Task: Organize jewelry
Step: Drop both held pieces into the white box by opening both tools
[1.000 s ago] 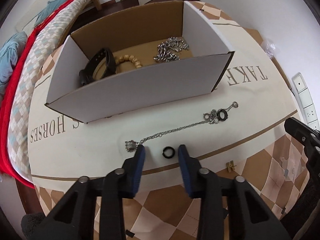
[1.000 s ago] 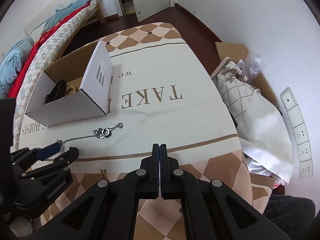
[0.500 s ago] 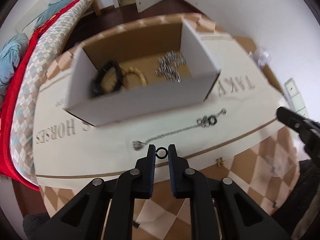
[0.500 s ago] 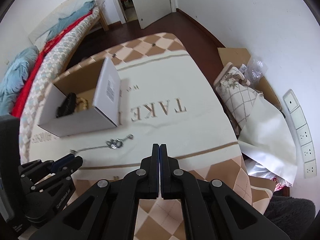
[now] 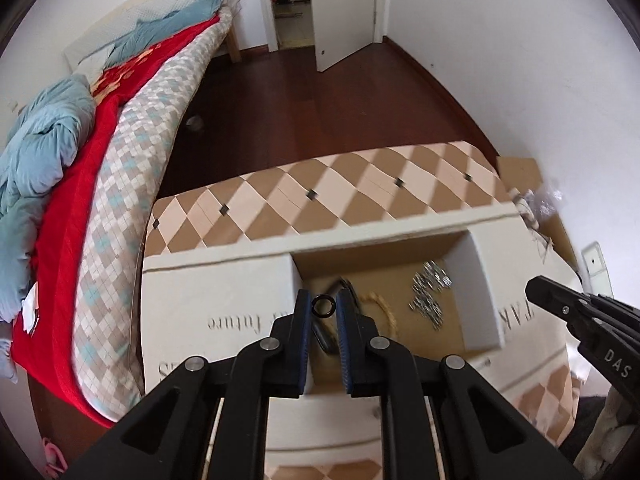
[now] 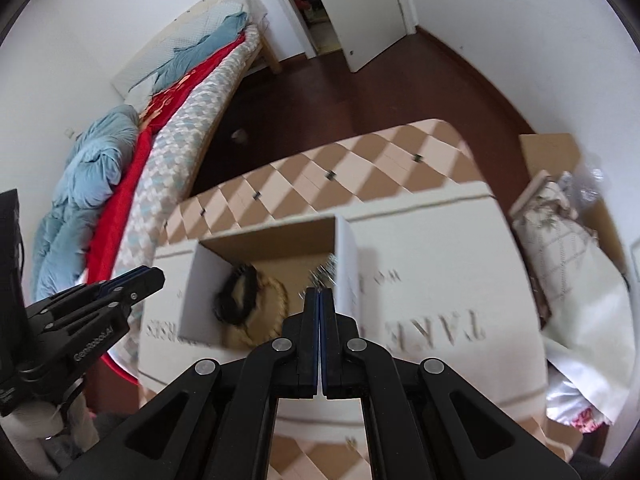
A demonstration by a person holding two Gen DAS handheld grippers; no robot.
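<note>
Small black ring (image 5: 322, 305) pinched between the blue-padded fingertips of the left gripper (image 5: 322, 307), poised over the near-left corner of the open white cardboard box (image 5: 482, 280). Right gripper (image 6: 319, 300) fully closed, empty, near the box's right wall.

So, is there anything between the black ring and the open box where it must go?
Nothing visible. The left gripper holds the black ring over the open box, above the black band already inside.
</note>
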